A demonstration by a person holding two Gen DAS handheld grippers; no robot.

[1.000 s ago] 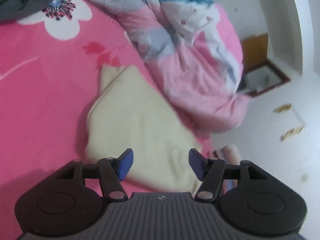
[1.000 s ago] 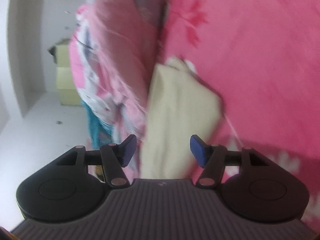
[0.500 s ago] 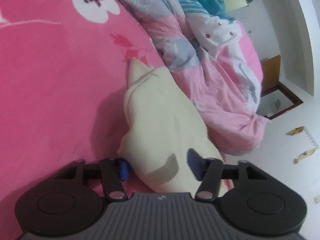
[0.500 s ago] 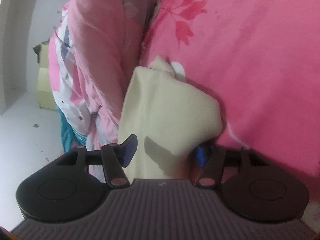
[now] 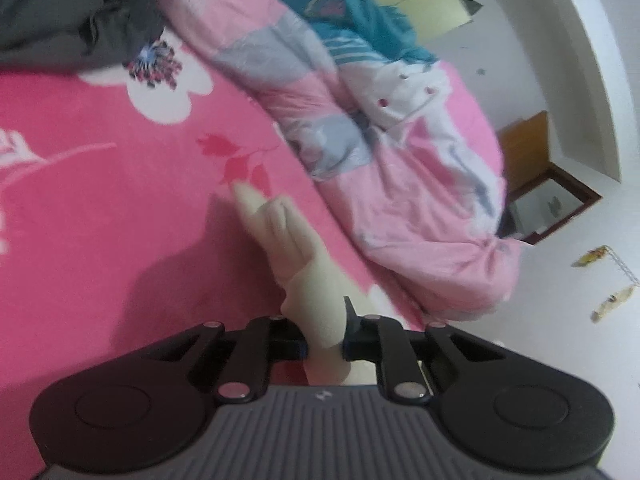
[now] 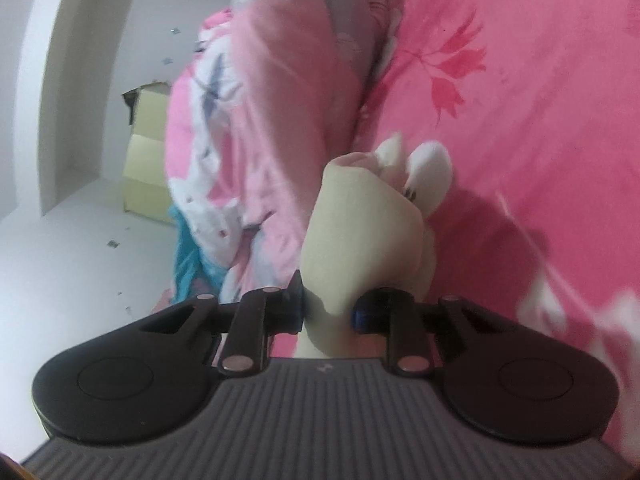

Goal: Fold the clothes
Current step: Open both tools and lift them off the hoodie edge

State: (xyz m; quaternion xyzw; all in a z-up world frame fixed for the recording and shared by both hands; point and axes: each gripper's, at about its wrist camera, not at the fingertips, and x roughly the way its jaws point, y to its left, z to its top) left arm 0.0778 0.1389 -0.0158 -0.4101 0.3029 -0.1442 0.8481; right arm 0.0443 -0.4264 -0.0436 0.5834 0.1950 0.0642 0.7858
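Left wrist, left claw [image 5: 325,338] pinching cream garment [image 5: 316,296], blurred, pads hidden

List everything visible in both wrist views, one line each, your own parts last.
cream garment: one, pale cream, bunched on the bed, pinched at two spots by both claws
bedspread: one, bright pink with white and red flowers, under the garment
quilt: one, pink, grey and white, heaped beside the garment
teal cloth: one, teal, atop the quilt's far end
dark clothing: one heap, dark grey, far corner of the bed
boxes: pale yellow, stacked on the floor by the wall
floor: white, beside the bed
left claw: one, black, shut on the cream garment
right claw: one, black with blue pads, shut on the cream garment
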